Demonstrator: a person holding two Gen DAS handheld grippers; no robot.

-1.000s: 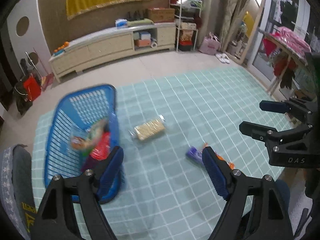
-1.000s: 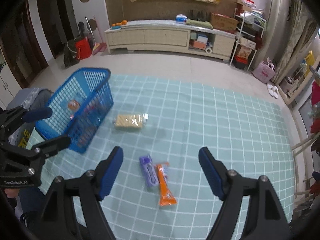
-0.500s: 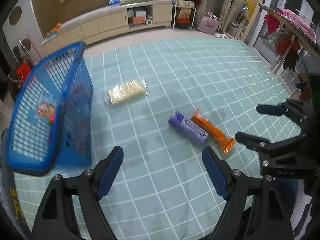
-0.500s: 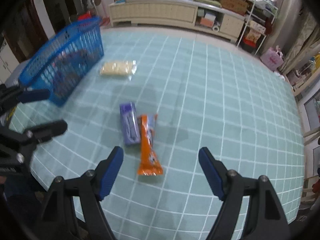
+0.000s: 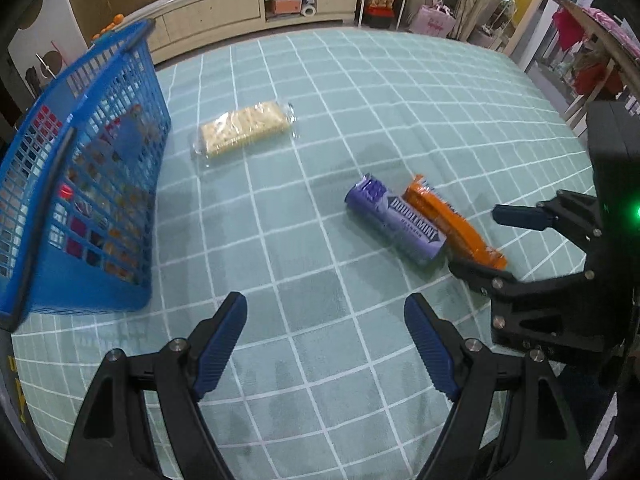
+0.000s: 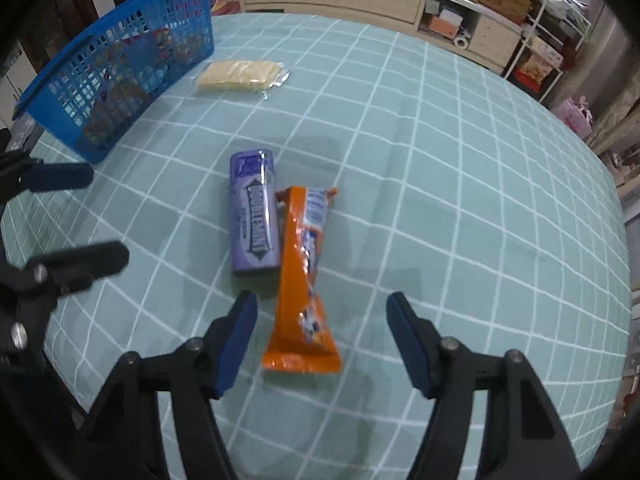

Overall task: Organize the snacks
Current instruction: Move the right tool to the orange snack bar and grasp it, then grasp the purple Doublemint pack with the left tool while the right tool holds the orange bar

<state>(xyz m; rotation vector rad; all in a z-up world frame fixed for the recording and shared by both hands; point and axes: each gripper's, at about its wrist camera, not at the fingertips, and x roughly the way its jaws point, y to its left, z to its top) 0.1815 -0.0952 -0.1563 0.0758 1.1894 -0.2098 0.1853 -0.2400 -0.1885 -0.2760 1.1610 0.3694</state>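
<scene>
The orange foil snack wrapper (image 6: pixel 302 280) lies flat on the teal cloth with white grid lines (image 6: pixel 460 168) that covers the bench, roughly mid-cloth toward the near edge, its long side against the purple gum pack (image 6: pixel 253 220) beside it; the two touch along part of their length. The right tongs (image 6: pixel 318 338) hang just over the wrapper's near end, one blue pad on either side of it. Their jaws have just been closing, and the wrapper is between them, but the pads are not yet pressing on it, so the tongs are open and holding nothing. Straddling the narrow end looks deliberate: it probably lets the pads pinch the wrapper without catching the gum pack.

Further toward the far left corner lies a clear-wrapped block of pale crackers (image 5: pixel 244 130), well apart from the pair. Just beyond it, at the left edge, stands the blue plastic lattice basket (image 5: pixel 80 184), already holding several coloured packets, so it is likely where the loose snacks belong.

The left tongs (image 5: pixel 324 344) hover open and empty over bare cloth between basket and gum pack, seemingly waiting clear of the right one's work.
</scene>
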